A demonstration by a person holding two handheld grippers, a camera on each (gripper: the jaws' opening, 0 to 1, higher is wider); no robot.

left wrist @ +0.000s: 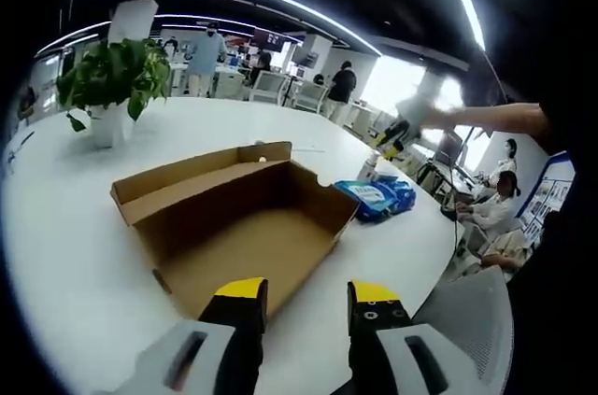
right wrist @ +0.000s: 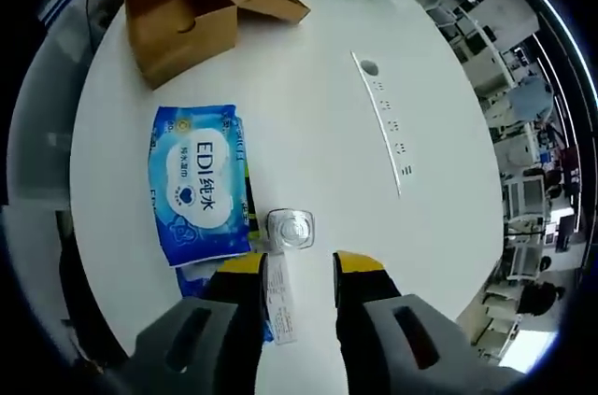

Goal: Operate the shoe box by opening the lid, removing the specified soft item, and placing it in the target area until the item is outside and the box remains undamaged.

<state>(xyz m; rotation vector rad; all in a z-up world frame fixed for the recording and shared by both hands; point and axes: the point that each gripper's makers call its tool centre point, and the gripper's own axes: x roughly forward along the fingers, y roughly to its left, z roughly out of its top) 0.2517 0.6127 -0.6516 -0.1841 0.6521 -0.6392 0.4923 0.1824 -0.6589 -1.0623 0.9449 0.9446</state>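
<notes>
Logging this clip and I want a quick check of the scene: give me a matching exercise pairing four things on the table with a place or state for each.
Things:
1. shoe box
2. wipes pack
3. potted plant
4. power strip

Places or states:
A. blue, lying flat just ahead of the right tongs
B. green, standing beyond the box's far corner
C. brown, lid open, nothing inside
D. long and pale, set into the white table

Pairs: 1-C, 2-A, 3-B, 4-D
</notes>
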